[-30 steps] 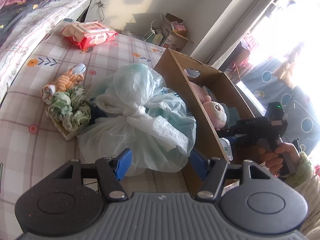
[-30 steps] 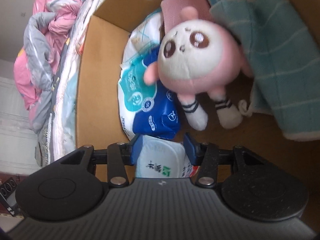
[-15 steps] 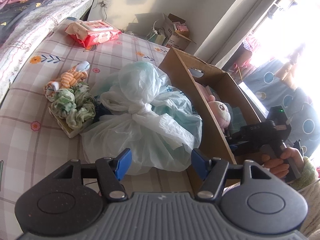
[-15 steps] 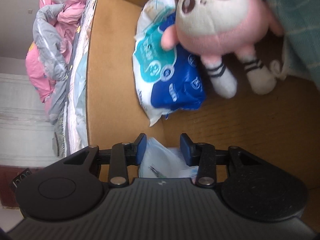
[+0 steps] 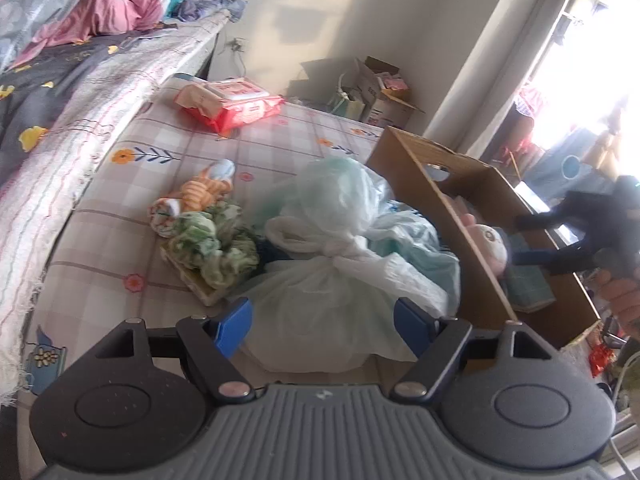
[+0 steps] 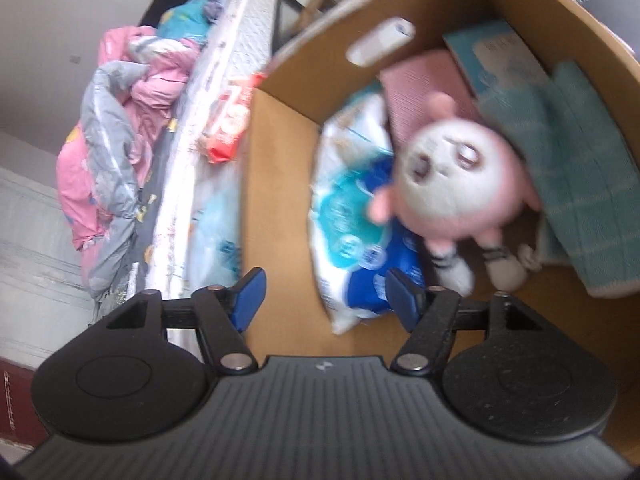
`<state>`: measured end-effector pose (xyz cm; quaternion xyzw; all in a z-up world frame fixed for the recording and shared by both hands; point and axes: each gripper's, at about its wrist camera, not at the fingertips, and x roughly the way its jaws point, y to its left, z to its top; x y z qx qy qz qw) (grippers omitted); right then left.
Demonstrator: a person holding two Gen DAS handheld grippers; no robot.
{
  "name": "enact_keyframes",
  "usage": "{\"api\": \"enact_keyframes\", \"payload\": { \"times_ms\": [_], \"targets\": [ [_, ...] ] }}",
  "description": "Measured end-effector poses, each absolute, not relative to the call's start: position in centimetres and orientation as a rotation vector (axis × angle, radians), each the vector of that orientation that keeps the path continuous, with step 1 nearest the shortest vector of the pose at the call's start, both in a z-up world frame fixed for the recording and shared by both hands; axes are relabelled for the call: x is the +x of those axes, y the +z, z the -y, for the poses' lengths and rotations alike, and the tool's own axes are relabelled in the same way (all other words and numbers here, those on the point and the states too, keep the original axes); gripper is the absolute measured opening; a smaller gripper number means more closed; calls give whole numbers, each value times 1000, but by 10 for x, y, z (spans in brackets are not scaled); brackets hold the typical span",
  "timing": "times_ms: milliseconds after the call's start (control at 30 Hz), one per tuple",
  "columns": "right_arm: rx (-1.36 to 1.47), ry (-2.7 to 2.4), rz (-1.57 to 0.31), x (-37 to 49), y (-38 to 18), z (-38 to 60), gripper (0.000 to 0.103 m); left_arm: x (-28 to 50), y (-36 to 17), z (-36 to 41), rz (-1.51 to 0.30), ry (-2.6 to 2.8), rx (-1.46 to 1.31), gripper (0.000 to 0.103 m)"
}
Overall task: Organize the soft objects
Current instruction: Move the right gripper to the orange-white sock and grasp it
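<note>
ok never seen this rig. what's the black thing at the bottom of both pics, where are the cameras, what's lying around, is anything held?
No robot here: a person holds a two-finger gripper in each hand, and a fisheye camera on each looks out along its fingers. The black shape at the bottom is that gripper's own body.

The left wrist view shows the left gripper over a checked bedspread, with a knotted plastic bag ahead of it, rolled socks and a red wipes pack. The right gripper appears there over the cardboard box.

The right wrist view looks into that box: pink plush toy, blue tissue pack, teal towel.

Both grippers' jaws have just been opening; neither holds anything.
</note>
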<state>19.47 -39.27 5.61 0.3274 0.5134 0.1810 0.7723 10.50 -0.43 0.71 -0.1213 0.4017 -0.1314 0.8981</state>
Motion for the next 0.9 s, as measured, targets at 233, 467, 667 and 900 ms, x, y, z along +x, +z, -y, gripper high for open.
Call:
{"api": "enact_keyframes", "payload": {
  "times_ms": [233, 467, 667, 900],
  "targets": [
    [645, 540, -1109, 221, 92, 326, 68, 110, 4, -21, -814, -206, -289, 80],
    [588, 669, -1163, 263, 109, 232, 69, 128, 0, -43, -802, -155, -299, 80],
    [506, 673, -1248, 316, 99, 156, 69, 160, 1, -65, -762, -113, -267, 80],
    [457, 583, -1373, 378, 49, 101, 71, 226, -11, -76, -774, -115, -233, 80]
  ]
}}
